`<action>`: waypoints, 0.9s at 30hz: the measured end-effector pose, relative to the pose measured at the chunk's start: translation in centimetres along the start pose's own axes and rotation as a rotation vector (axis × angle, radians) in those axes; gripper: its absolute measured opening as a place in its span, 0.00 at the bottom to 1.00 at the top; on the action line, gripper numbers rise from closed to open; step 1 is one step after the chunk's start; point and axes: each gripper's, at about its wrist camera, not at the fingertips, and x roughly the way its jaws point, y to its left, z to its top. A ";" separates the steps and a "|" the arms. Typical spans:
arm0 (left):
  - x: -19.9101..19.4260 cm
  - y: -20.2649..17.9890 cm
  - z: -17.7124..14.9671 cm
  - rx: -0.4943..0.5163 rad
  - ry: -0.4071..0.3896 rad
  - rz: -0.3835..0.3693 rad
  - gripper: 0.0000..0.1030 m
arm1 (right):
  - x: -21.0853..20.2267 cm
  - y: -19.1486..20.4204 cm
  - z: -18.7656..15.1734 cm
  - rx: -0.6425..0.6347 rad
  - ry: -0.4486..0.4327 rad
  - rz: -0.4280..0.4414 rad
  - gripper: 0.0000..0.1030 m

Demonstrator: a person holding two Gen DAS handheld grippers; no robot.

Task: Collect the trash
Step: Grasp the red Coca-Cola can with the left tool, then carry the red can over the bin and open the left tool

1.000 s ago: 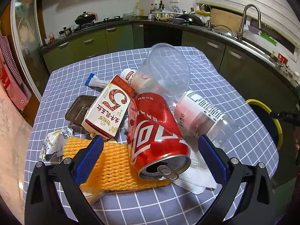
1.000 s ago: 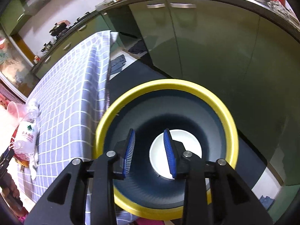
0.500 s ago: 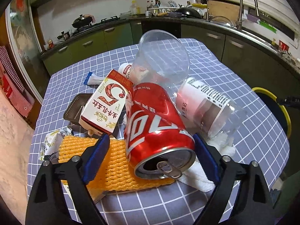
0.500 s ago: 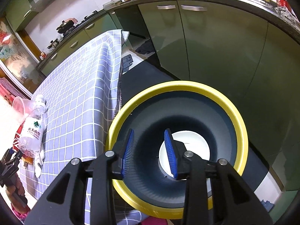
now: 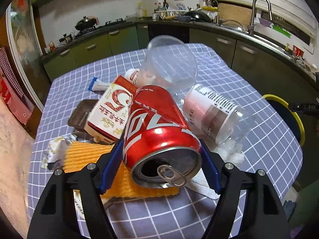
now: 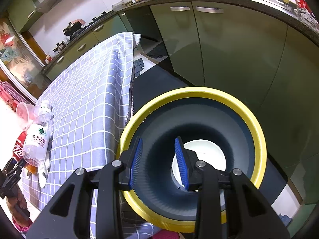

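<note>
Closing in, left tongs [image 5: 160,166] now pinch the red can [image 5: 159,131], lying top-toward-camera; right tongs [image 6: 158,162] part-open, empty.

Red can [image 5: 159,127] sideways, opened

Kitchen with green cabinets [image 6: 229,45] under a dark countertop [image 5: 265,39], a steel faucet [image 5: 259,10], white wall [image 5: 103,6], and checkered-cloth tabletop [image 5: 265,139].
</note>
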 end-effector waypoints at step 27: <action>-8.5 -8.7 3.0 0.146 -0.114 -0.271 0.70 | -5.5 -0.5 -2.2 0.015 -0.110 0.051 0.31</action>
